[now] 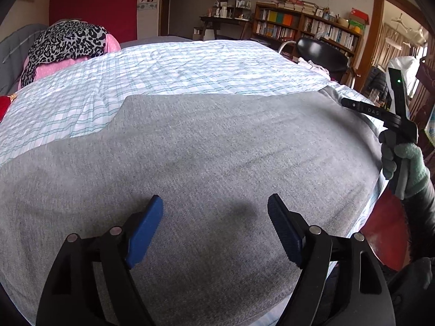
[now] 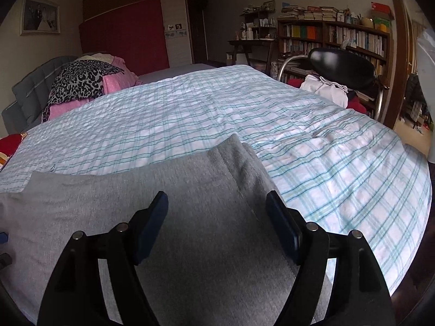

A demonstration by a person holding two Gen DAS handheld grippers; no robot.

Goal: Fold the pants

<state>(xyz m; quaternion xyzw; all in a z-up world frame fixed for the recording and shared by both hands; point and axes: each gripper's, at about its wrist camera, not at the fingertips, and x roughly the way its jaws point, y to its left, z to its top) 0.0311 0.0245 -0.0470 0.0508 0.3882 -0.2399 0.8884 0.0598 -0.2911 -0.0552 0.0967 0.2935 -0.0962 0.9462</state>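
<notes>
Grey pants [image 1: 206,163] lie flat on a bed with a white and teal checked cover [image 1: 168,68]. My left gripper [image 1: 214,214] is open and empty, hovering just above the middle of the pants. My right gripper [image 2: 216,214] is open and empty above the pants' right end [image 2: 190,190], where a stitched band [image 2: 233,157] shows. The right gripper's black body and a gloved hand [image 1: 402,160] show at the right edge of the left wrist view.
A leopard-print and pink pile of clothes [image 2: 87,87] sits at the far left of the bed. A black chair [image 2: 342,68] with white cloth stands beside the bed's right side. A bookshelf [image 2: 334,38] and a desk [image 2: 250,43] stand against the back wall.
</notes>
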